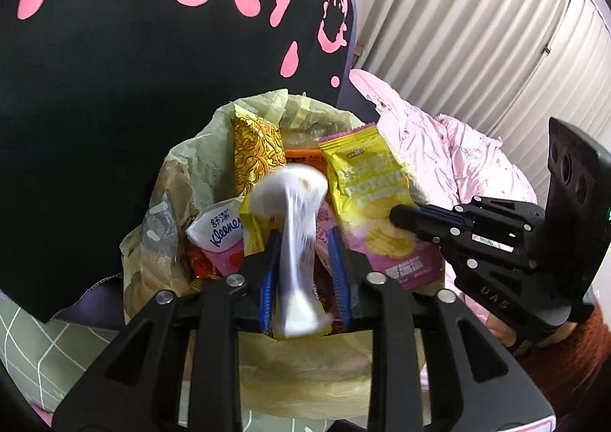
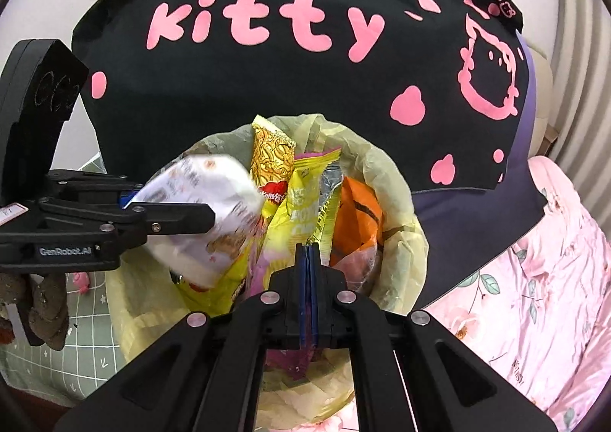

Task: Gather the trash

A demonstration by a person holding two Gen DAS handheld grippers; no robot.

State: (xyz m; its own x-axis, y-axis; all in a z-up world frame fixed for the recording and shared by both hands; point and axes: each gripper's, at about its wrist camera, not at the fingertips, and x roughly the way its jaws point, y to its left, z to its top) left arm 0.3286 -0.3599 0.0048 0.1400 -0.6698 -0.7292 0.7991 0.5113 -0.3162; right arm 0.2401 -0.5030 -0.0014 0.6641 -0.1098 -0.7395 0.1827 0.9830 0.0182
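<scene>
A bin lined with a yellowish bag (image 1: 183, 165) (image 2: 397, 203) sits in front of both grippers, full of snack wrappers. My left gripper (image 1: 303, 237) (image 2: 208, 208) hangs over it, its blue pads apart. A blurred white wrapper (image 1: 294, 210) (image 2: 198, 187) lies loose between them, with a gap beside the right pad. My right gripper (image 2: 307, 247) (image 1: 395, 216) is shut, pads together on the edge of a yellow and pink potato chip bag (image 1: 366, 184) (image 2: 301, 203) that stands upright in the bin.
In the bin are a gold noodle pack (image 1: 256, 149) (image 2: 271, 149), a Kleenex pack (image 1: 221, 229) and an orange wrapper (image 2: 359, 210). Black cloth with pink "kitty" lettering (image 2: 267, 62) hangs behind. A pink floral quilt (image 2: 534, 279) lies right, a green grid mat (image 2: 88, 325) left.
</scene>
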